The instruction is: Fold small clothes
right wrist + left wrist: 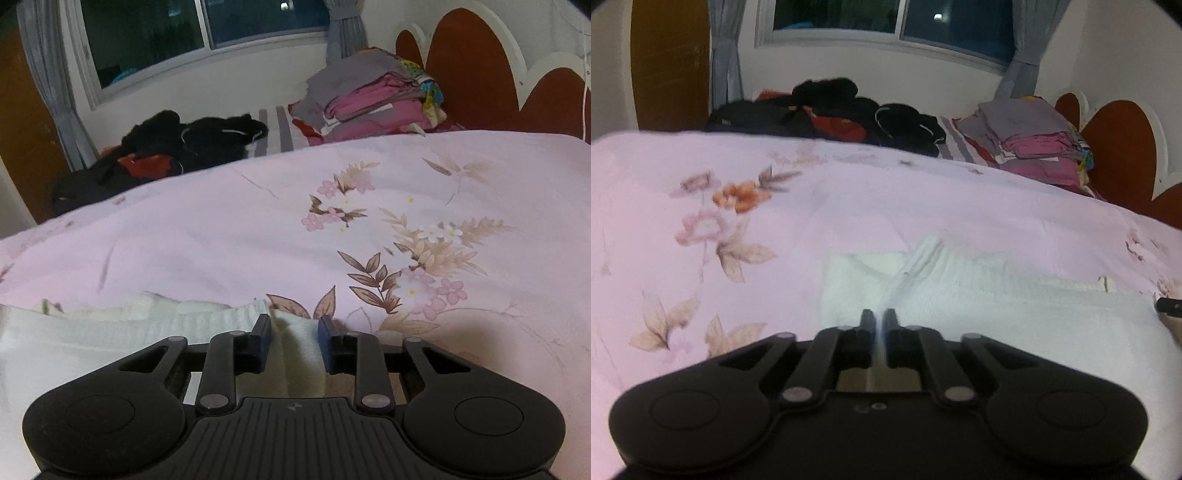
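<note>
A small white ribbed garment lies flat on the pink floral bedspread. My left gripper is shut on a pinched-up fold of the white garment near its left part. In the right wrist view the same white garment lies at lower left on the bedspread. My right gripper has its jaws apart, with the garment's right edge lying between the fingers; the fingers do not press it.
A pile of dark and red clothes lies at the far side of the bed under the window. A stack of folded grey and pink clothes sits by the brown headboard. Both also show in the right wrist view: pile, stack.
</note>
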